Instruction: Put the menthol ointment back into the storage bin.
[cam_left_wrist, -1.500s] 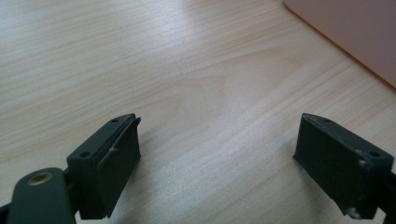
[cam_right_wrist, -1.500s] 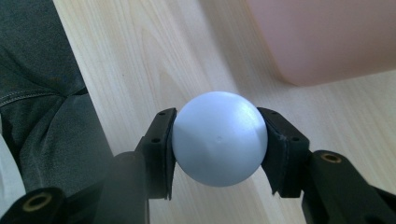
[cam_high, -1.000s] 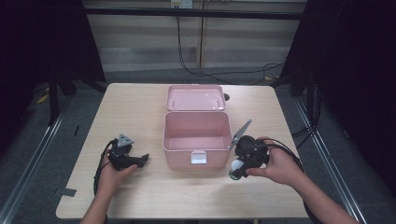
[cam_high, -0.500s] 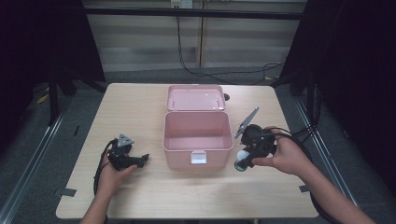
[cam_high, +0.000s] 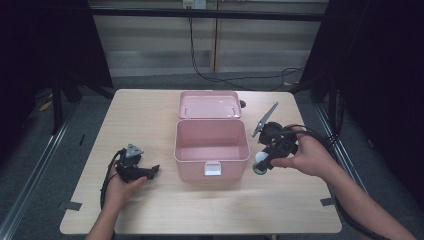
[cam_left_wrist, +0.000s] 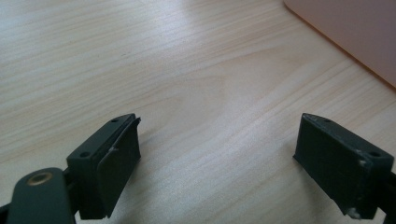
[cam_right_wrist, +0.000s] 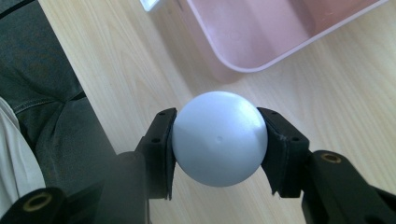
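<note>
An open pink box (cam_high: 211, 142) sits mid-table, its lid (cam_high: 210, 104) folded back behind it. My right gripper (cam_high: 261, 163) is to the right of the box, raised off the table and shut on a white ball (cam_high: 260, 159). In the right gripper view the ball (cam_right_wrist: 219, 138) is pressed between both pads, with the box's corner (cam_right_wrist: 243, 60) beyond it. My left gripper (cam_high: 151, 171) rests on the wood left of the box. Its jaws stand wide open (cam_left_wrist: 219, 163) over bare table, with the box's pink wall (cam_left_wrist: 355, 32) at the upper right.
The wooden table (cam_high: 150, 115) ends near the person's body at the bottom. A grey three-cornered plate (cam_high: 265, 119) sticks up from the right gripper. Black cables (cam_high: 107, 175) trail from the left gripper. Dark floor and black frames surround the table.
The right hand has lifted the ball and carried it up and to the right beside the box. The left hand has stayed in place.
</note>
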